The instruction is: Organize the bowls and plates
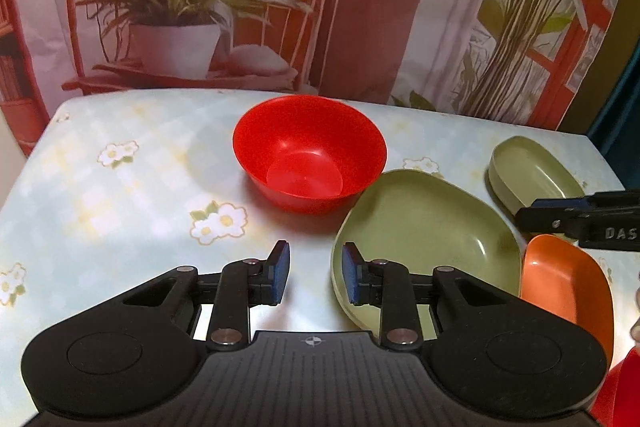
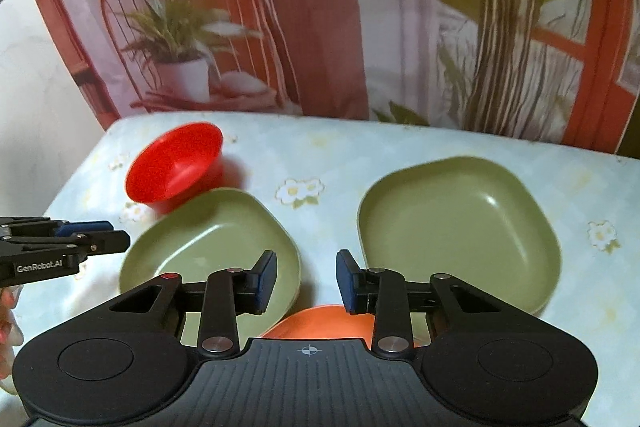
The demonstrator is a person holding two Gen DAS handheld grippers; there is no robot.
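Note:
A red bowl (image 1: 308, 155) (image 2: 176, 163) stands on the flowered tablecloth. Beside it lie two shallow green plates, the nearer one (image 1: 428, 239) (image 2: 212, 251) and the farther one (image 1: 536, 171) (image 2: 460, 227). An orange dish (image 1: 568, 283) (image 2: 320, 323) lies in front of them. My left gripper (image 1: 316, 275) (image 2: 116, 233) is open with a narrow gap. The nearer green plate's left rim sits between its pads, untouched. My right gripper (image 2: 307, 281) (image 1: 528, 211) is open, hovering above the orange dish's far rim between the two green plates, holding nothing.
The table (image 1: 120, 211) has a pale blue cloth with flowers. A printed backdrop (image 1: 360, 7) of plants and a chair hangs right behind its far edge. A red object (image 1: 624, 387) shows at the near right corner. Part of a hand (image 2: 6, 331) shows at the left.

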